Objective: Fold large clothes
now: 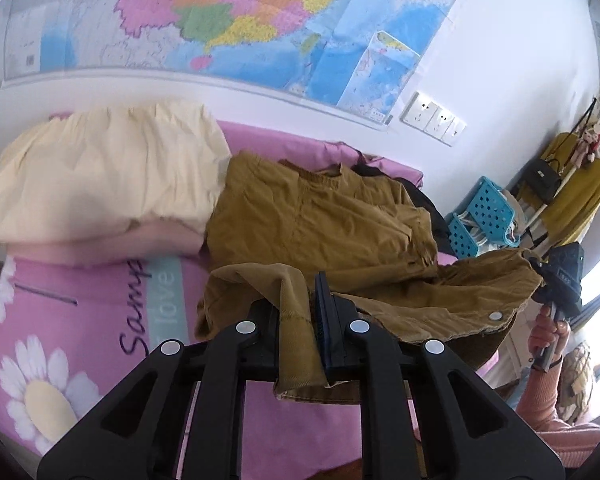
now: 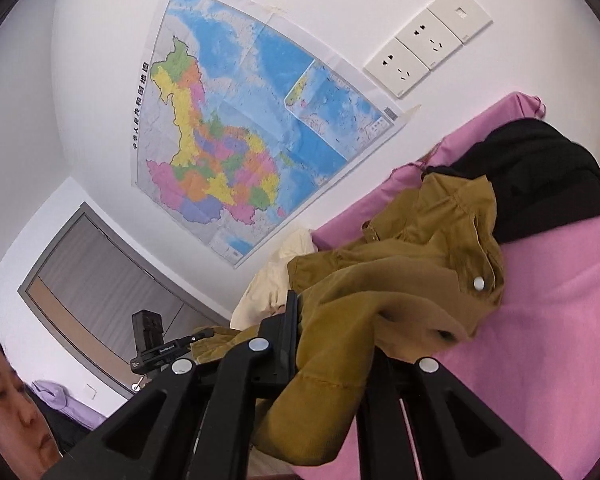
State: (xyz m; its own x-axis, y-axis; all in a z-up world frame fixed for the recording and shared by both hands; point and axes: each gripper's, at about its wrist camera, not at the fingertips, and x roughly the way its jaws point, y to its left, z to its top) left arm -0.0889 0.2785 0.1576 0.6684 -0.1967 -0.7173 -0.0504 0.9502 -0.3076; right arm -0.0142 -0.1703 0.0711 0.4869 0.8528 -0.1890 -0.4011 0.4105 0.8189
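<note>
Closest to you, your left gripper is pinched shut on a fold of the mustard corduroy jacket, a ribbed cuff or hem edge hanging down between the jaws. Your right gripper is likewise clamped on another edge of the same jacket, near a white snap button; in the left wrist view you can see that gripper held out at the far right by your hand. Most of the jacket is heaped on the pink bed sheet, between a cream garment and a black garment, with the near edge strung between your two grippers. Expect soft, fairly thick cloth with some weight: it looks likely to sag in the middle and drag the heap along. Corduroy should not slip much, but a thin pinch could creep, so take hold at seams, cuffs or the button placket, where the layers are doubled.
</note>
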